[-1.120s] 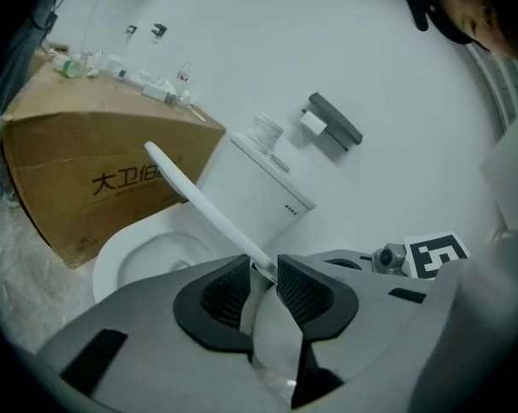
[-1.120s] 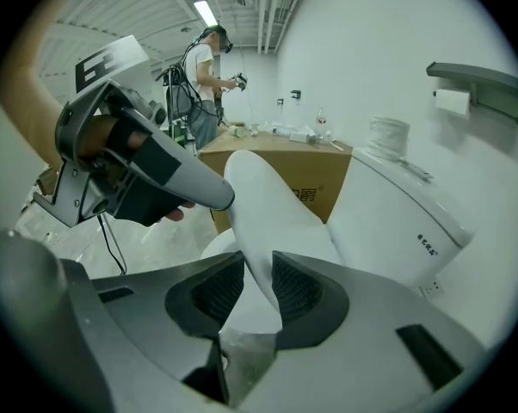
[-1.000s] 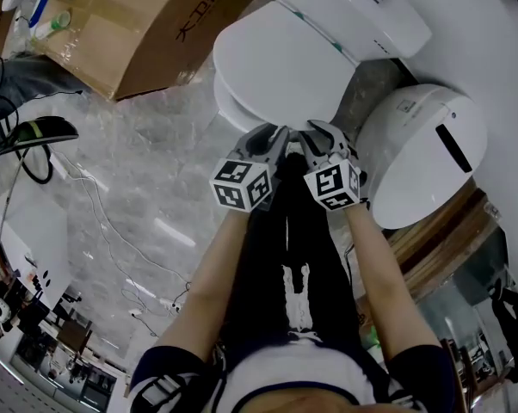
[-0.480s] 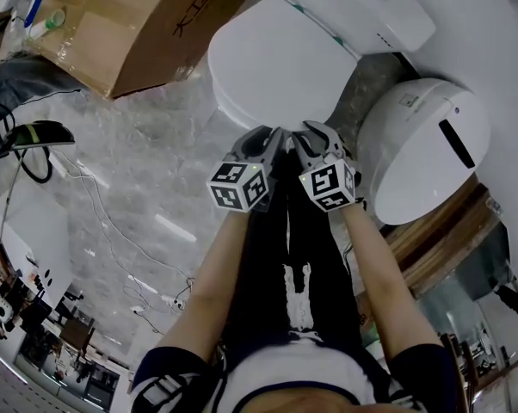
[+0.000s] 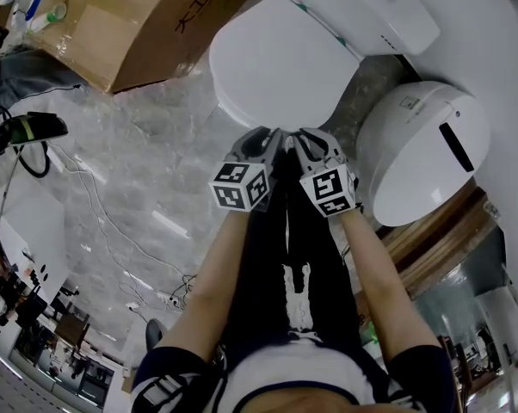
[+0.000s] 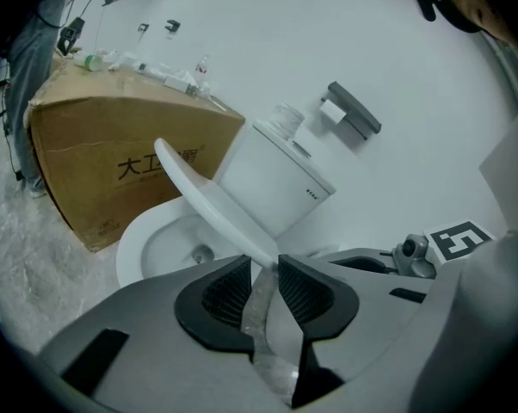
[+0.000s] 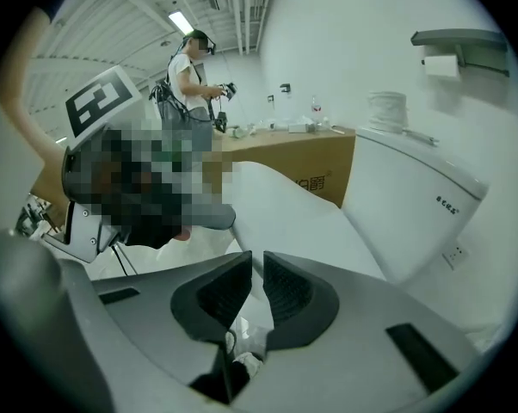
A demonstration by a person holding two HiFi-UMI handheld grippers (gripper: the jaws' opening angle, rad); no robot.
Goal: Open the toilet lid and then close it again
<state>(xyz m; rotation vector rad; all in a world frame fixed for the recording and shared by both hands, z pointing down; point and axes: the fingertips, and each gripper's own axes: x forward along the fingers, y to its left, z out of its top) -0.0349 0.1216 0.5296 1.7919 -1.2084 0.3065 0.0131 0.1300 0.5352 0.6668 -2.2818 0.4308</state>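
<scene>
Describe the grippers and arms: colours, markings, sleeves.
Left gripper and right gripper: grey bodies, black ribbed pads, each with a white cube of black square markers. Forearms bare; short dark sleeves, white markings. Left jaws just opened slightly, toilet lid edge between them.

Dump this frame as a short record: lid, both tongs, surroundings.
lid: partly raised, front edge up, hinged at the tank; bowl exposed beneath
left tongs: on the lid's front edge, which fills the gap between the tips; jaws have just been opening slightly
right tongs: beside the left tongs at the same edge; gap narrow, grip unclear
surroundings: cardboard box on the floor beside the toilet
</scene>
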